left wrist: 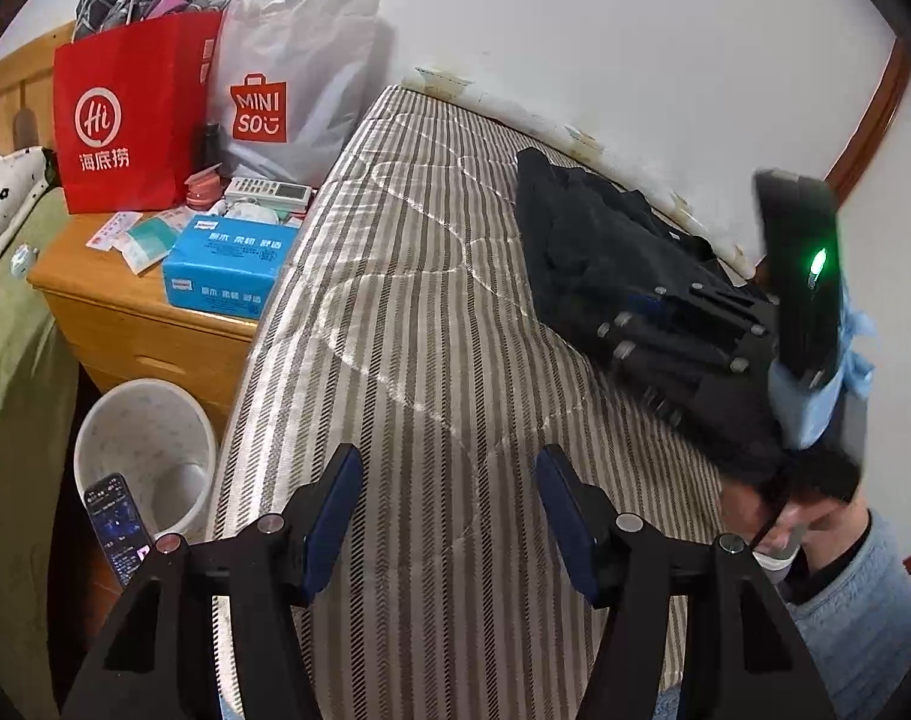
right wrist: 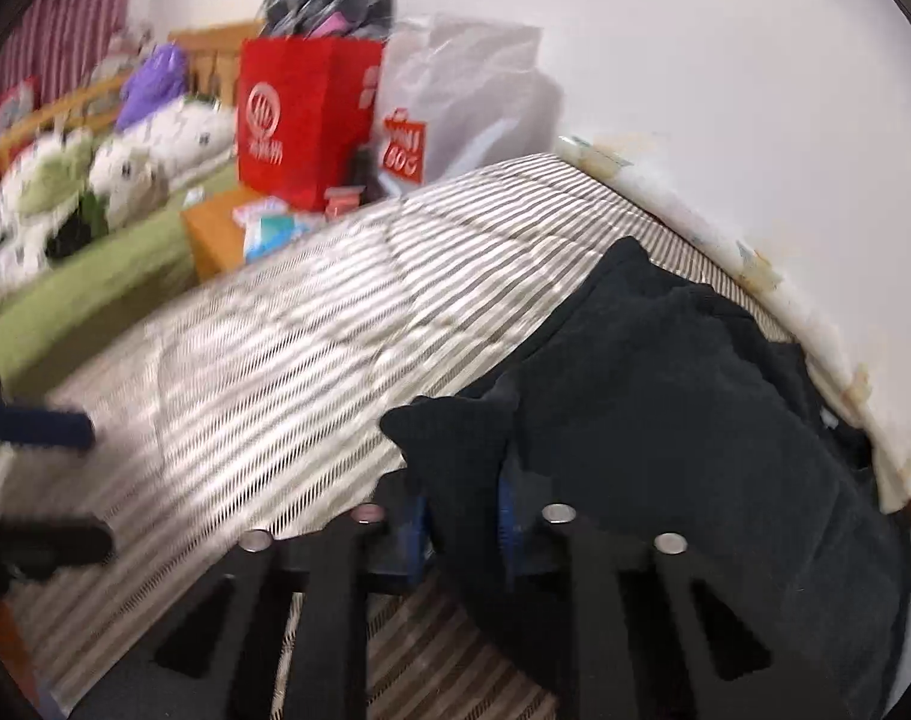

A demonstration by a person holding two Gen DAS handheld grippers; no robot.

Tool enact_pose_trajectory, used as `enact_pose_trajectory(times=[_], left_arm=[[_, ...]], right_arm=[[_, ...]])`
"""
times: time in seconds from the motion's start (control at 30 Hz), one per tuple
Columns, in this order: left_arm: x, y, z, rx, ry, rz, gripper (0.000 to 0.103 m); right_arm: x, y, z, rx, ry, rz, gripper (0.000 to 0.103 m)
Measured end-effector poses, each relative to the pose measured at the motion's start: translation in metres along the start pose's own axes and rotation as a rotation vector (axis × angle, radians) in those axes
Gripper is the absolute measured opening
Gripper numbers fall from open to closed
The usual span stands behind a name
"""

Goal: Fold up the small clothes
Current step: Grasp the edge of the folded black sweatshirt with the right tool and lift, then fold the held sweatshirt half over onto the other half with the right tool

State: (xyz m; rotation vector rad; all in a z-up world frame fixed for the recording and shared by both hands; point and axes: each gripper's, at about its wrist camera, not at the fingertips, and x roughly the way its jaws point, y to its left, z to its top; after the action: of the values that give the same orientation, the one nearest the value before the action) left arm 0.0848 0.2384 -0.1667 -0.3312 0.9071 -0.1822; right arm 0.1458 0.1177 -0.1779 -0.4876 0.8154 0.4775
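A black garment (right wrist: 683, 396) lies bunched on the striped mattress (right wrist: 311, 324) near the wall. My right gripper (right wrist: 464, 519) is shut on a corner of the black garment, which sticks up between its blue pads. In the left wrist view the same garment (left wrist: 593, 252) lies at the far right of the mattress (left wrist: 431, 312), and the right gripper's body (left wrist: 689, 330) reaches into it. My left gripper (left wrist: 449, 510) is open and empty above bare mattress, well left of the garment. The left gripper's blue fingers (right wrist: 35, 423) show at the left edge of the right wrist view.
A wooden nightstand (left wrist: 131, 306) left of the mattress carries a red bag (left wrist: 131, 114), a white Miniso bag (left wrist: 287, 90) and a blue tissue box (left wrist: 227, 264). A white bin (left wrist: 149, 450) stands below. The person's head (left wrist: 815, 498) is at the right. The wall runs along the mattress's far edge.
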Motion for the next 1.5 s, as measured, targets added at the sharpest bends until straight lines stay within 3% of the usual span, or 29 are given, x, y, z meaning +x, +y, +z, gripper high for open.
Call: enact_pose_trajectory(times=[0.17,0.37,0.5,0.67,0.8,0.97,1.07,1.13,1.5], left_arm=[[0.005,-0.013,0.004,0.039,0.011,0.014,0.058],[0.013,-0.043,0.006,0.106,-0.001,-0.014,0.058],[0.028,-0.076,0.011,0.14,0.001,-0.059,0.058],[0.046,-0.116,0.014,0.165,0.02,-0.12,0.058],[0.061,-0.156,0.011,0.22,0.033,-0.168,0.058],[0.078,-0.202,0.0,0.302,0.055,-0.214,0.059],[0.083,-0.224,-0.008,0.35,0.07,-0.246,0.062],[0.085,-0.238,-0.012,0.383,0.063,-0.248,0.064],[0.125,-0.269,-0.013,0.42,0.112,-0.171,0.068]], right_arm=[[-0.042,-0.047,0.01,0.142,-0.124,0.012,0.014],[-0.12,-0.139,-0.003,0.315,-0.292,-0.092,0.013],[-0.151,-0.203,-0.04,0.43,-0.321,-0.153,0.013],[-0.174,-0.269,-0.11,0.598,-0.337,-0.193,0.012],[-0.161,-0.303,-0.172,0.725,-0.267,-0.206,0.012],[-0.14,-0.321,-0.226,0.851,-0.174,-0.13,0.019],[-0.151,-0.316,-0.231,0.826,-0.207,-0.146,0.031],[-0.151,-0.316,-0.229,0.811,-0.21,-0.113,0.046],[-0.117,-0.336,-0.211,0.864,-0.205,0.017,0.049]])
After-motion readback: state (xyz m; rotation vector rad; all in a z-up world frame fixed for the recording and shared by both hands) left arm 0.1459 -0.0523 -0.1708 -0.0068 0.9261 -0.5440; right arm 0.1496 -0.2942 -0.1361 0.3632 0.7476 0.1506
